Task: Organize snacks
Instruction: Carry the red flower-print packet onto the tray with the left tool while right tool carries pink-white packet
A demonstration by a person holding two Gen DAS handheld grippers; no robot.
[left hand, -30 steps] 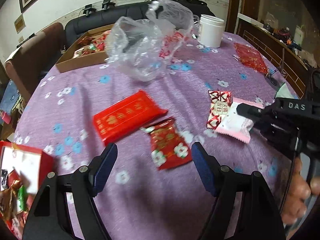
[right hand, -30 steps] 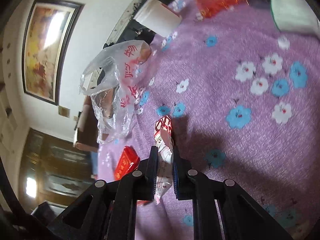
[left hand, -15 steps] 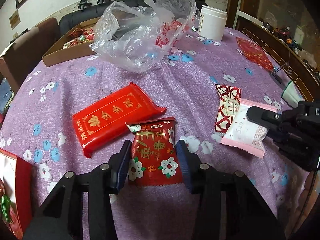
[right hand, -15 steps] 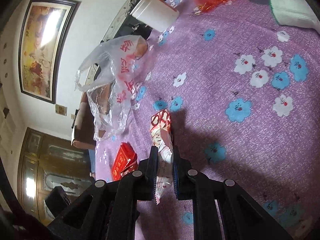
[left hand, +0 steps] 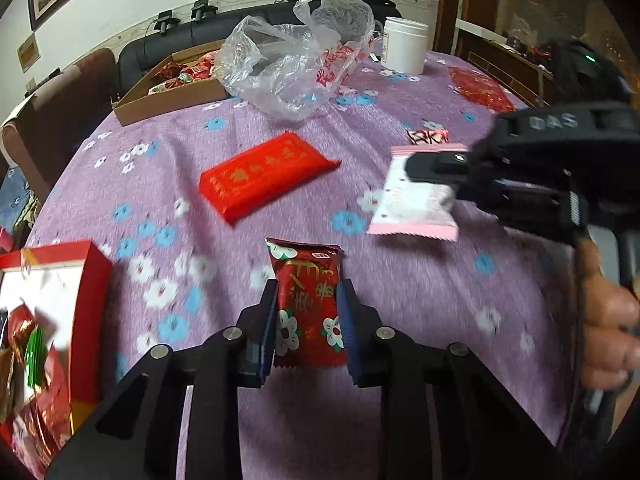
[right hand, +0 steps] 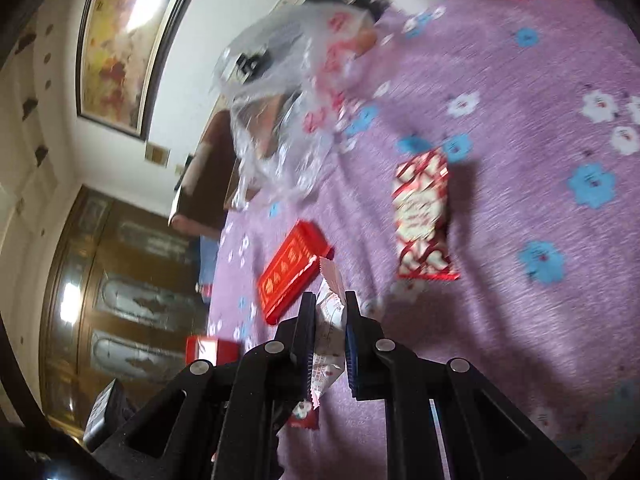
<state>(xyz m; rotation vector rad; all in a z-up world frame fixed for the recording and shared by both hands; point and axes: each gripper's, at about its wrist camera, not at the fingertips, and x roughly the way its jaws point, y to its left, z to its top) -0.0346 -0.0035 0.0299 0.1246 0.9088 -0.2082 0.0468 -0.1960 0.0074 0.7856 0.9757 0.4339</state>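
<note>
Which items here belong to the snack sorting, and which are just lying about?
Job:
- red flowered snack packet, in closing left hand-held gripper
- pink-white wrapped snack, in right hand-held gripper
- long red snack bar
- red open box

Lying about:
- crumpled clear plastic bag
- white plastic jar

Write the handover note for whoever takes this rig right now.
Left gripper: jaws closing on the red flower-print snack packet, pads at its sides.
Right gripper: shut on the pink-and-white packet, held above the purple tablecloth.
On the cloth: the long red packet and a red-and-white patterned packet.
Red box with snacks sits at near left; cardboard tray with snacks at the far side, beside the plastic bag.
Left: place both held packets, then collect the two loose ones.
</note>
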